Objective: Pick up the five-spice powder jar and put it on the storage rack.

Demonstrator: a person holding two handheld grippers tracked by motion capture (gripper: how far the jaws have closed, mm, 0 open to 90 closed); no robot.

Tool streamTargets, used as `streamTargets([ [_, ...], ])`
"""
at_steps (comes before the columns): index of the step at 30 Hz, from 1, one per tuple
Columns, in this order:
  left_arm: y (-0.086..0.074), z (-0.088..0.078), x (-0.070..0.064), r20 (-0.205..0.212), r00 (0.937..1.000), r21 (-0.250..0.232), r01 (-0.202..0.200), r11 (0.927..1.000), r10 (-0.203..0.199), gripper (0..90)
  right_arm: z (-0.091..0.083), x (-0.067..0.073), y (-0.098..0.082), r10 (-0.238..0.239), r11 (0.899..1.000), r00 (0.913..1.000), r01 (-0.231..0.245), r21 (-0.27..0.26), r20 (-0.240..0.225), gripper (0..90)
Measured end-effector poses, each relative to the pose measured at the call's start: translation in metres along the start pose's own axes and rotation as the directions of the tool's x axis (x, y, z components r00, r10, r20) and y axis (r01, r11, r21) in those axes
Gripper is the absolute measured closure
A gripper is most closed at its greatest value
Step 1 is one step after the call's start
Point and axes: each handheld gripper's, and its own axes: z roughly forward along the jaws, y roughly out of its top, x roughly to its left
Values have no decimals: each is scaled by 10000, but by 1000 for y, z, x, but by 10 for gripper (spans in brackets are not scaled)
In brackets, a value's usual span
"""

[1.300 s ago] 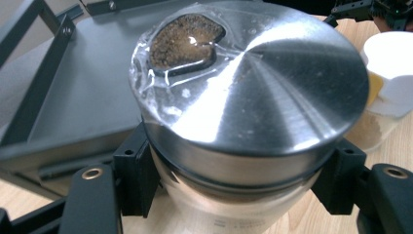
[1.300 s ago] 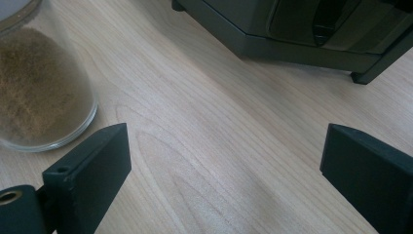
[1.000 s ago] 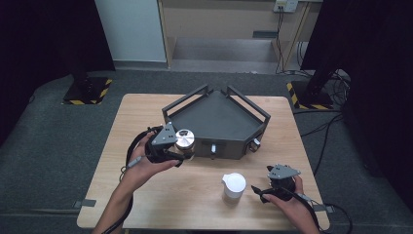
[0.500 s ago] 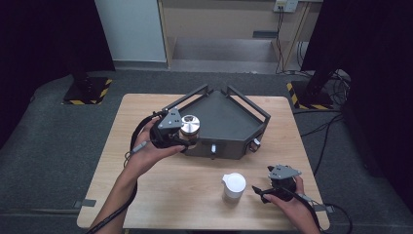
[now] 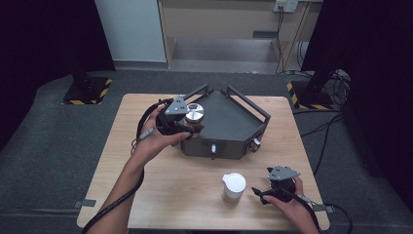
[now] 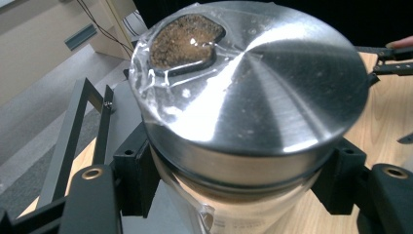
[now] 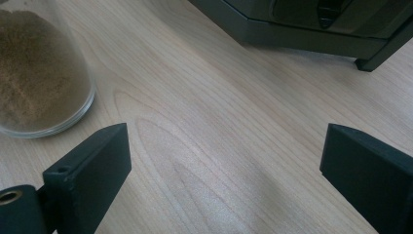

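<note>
The left gripper [image 6: 229, 195] is clamped on a glass jar [image 6: 243, 214] just under its steel lid [image 6: 263, 92], one black jaw on each side, holding it above the near left edge of the dark tray [image 5: 234, 126]. The right gripper [image 7: 224, 170] rests on the wooden table [image 7: 204, 122] with its jaws wide apart and bare wood between them. A second jar of brown powder [image 7: 34, 83] stands just beyond its left jaw.

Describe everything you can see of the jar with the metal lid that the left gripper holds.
The jar is a clear-walled container topped by a round brushed-metal lid, its surface shiny. A flap near the lid's rim shows brown granules under wrinkled clear film. It stands roughly upright, clamped just below the lid between the left gripper's black jaws, lifted above the near left corner of the dark angular tray.
</note>
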Motion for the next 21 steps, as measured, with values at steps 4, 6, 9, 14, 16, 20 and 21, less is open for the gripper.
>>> streamTargets([
  [4, -3, 9, 9, -27, 9998, -108, 197, 9997, -197, 301, -1, 1, 0, 16, 10000, 10000, -16, -20, 14, 51],
  [6, -5, 15, 13, -39, 9995, -76, 297, 9995, -298, 301, -1, 1, 0, 28, 10000, 10000, -28, -32, 23, 51],
  [9, -9, 24, 17, -109, 9992, 56, 384, 9992, -383, 301, -2, 0, -1, 66, 10000, 10000, -66, -3, 28, 51],
  [14, -11, 34, 21, -146, 9993, 306, 354, 9989, -350, 301, -3, 0, -2, 115, 9999, 9999, -115, -23, 64, 51],
  [16, -12, 37, 22, -181, 9993, 402, 325, 9987, -318, 301, -3, -1, -3, 163, 9999, 9998, -163, -13, 87, 51],
  [20, -19, 44, 28, -158, 9982, 416, 584, 9974, -578, 301, -3, 0, -4, 203, 9998, 9998, -204, 26, 66, 51],
  [21, -20, 46, 29, -159, 9980, 430, 618, 9972, -612, 301, -3, 0, -5, 213, 9998, 9998, -213, 23, 66, 51],
])
